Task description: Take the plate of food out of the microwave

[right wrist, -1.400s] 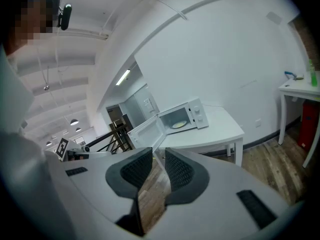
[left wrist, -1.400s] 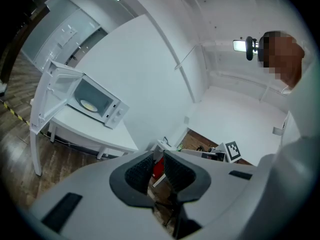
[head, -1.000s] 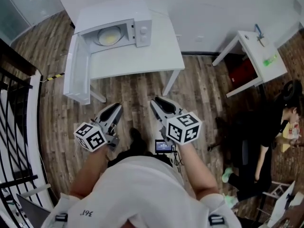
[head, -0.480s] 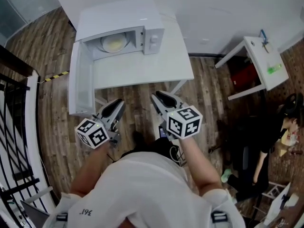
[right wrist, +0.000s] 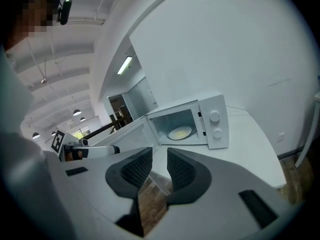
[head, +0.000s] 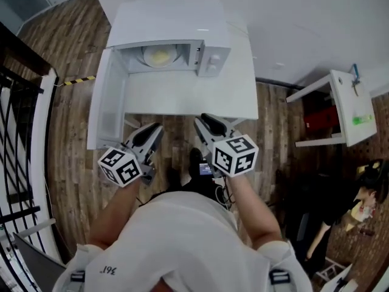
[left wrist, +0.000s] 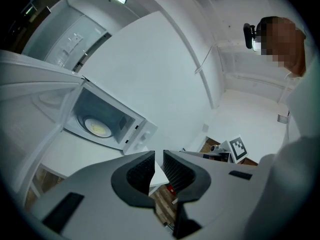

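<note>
The microwave stands on a white table with its door swung wide to the left. The plate of food sits inside on the chamber floor, a pale plate with something yellowish on it. Both grippers are held out in front of the person's body, short of the table's near edge and over the wooden floor, well apart from the plate. The left gripper points toward the side where the door hangs open; its jaws stand a narrow slit apart with nothing between them. The right gripper is near it, aimed at the table's front edge — its jaws likewise parted a little and empty, the ribbed pads bare. In the right gripper view the plate shows ahead beyond the jaws, left of the microwave's two knobs. A second white table stands off to the right.
</note>
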Available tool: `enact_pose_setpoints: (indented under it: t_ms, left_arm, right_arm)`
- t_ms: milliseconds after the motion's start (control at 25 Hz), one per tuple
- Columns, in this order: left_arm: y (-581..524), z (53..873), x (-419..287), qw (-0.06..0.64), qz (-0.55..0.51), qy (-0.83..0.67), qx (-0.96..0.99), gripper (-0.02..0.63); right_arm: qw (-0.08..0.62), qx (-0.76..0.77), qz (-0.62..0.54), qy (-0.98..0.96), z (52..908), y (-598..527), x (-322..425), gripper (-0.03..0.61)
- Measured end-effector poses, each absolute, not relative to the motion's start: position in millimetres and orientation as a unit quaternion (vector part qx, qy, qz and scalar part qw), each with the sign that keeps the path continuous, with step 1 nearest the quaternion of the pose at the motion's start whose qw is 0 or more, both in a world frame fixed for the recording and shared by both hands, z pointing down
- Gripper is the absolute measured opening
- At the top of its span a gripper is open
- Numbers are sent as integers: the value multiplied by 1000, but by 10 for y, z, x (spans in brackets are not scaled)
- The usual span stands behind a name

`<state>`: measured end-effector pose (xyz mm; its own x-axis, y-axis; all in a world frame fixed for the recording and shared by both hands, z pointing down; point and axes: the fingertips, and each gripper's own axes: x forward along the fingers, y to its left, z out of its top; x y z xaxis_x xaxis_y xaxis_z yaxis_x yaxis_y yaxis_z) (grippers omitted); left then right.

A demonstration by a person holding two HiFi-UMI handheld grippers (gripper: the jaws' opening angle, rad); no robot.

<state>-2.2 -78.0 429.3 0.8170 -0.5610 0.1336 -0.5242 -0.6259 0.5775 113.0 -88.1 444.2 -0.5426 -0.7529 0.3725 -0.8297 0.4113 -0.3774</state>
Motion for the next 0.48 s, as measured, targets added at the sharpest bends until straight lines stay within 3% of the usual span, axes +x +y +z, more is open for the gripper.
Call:
enact_pose_setpoints:
  t_ms: [480]
  left_arm:
    - [-1538,4303,401,314,-59,-373,871,54]
  right_arm:
    - [95,423,266,-861,4546,-1739,1565,80]
